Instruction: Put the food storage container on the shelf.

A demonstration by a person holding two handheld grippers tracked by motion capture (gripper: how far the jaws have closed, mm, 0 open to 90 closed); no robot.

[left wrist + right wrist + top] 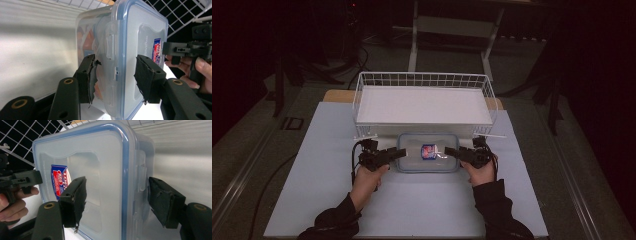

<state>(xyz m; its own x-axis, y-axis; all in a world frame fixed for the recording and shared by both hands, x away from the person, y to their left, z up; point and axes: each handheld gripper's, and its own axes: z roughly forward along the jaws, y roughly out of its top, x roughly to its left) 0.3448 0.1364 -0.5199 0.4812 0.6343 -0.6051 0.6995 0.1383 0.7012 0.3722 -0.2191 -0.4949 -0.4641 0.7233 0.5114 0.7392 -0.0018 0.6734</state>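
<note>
Two claws bracket the clear plastic food container [428,152], which sits on the worktop [332,150] just in front of the white wire basket [422,80]. Left claw [115,75] straddles the left end, jaws parted around the lid's edge and latch, not yet pinching. Right claw [116,200] does likewise at the opposite end. I judge the box stiff, smooth and rather slippery, light unless its orange contents weigh more than they look. Best hold: both short ends at once, pads over the rim, near the latches, keeping it level.
</note>
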